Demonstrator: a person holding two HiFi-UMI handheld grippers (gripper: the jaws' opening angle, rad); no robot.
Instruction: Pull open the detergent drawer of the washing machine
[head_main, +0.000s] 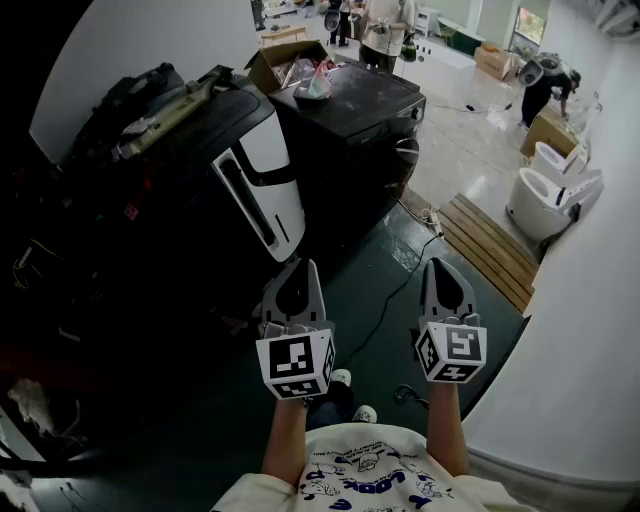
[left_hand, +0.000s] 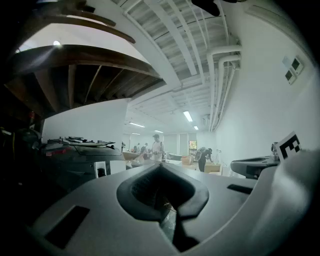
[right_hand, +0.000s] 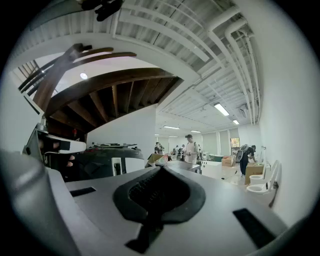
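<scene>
Left gripper (head_main: 301, 264): jaws together, nothing between them. Right gripper (head_main: 438, 262): jaws likewise shut and empty. Both sit side by side in the lower centre of the head view, pointing up-frame above a dark green floor (head_main: 380, 250), each carried on a bare forearm. A black cable (head_main: 398, 290) snakes across the floor between them.

Washing machine (head_main: 350, 130): dark cabinet in the upper centre, well apart from both grippers; its detergent drawer cannot be made out. A cardboard box (head_main: 285, 62) and a plastic bag (head_main: 316, 86) rest on its top. A white-fronted appliance (head_main: 268, 195) stands just left of it, and a wooden pallet (head_main: 490, 250) lies at right.
</scene>
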